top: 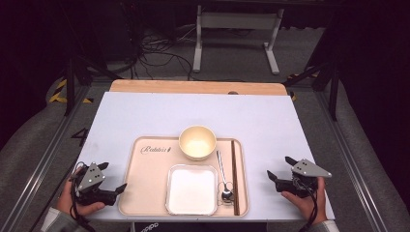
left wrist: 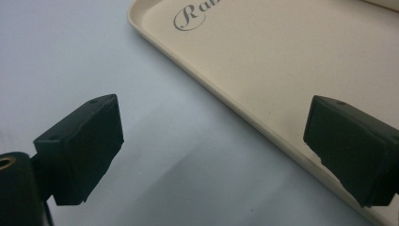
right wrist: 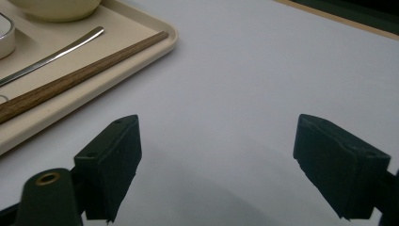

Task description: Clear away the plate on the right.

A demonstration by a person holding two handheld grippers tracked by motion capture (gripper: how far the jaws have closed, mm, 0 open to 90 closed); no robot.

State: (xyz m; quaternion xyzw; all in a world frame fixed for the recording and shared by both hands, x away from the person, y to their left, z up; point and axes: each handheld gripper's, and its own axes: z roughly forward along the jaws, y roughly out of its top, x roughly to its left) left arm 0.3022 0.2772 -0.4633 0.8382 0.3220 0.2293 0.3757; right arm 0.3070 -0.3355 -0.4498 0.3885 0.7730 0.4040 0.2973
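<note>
left gripper [top: 112, 180]: wide open, empty, one jaw over tray [top: 145, 193] rim
right gripper [top: 279, 170]: wide open, empty, bare table [top: 270, 121] beneath, tray near

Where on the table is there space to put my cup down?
The widest bare patch is the white table behind the tray, up to the wooden edge. Narrower strips run beside the tray, by the left gripper and right gripper. The tray's right side is crowded: bowl, square dish, spoon, chopsticks.

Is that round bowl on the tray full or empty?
Empty, as far as the high view shows: the bowl stands upright on the tray, and its pale inside looks bare, with no food or liquid visible.
</note>
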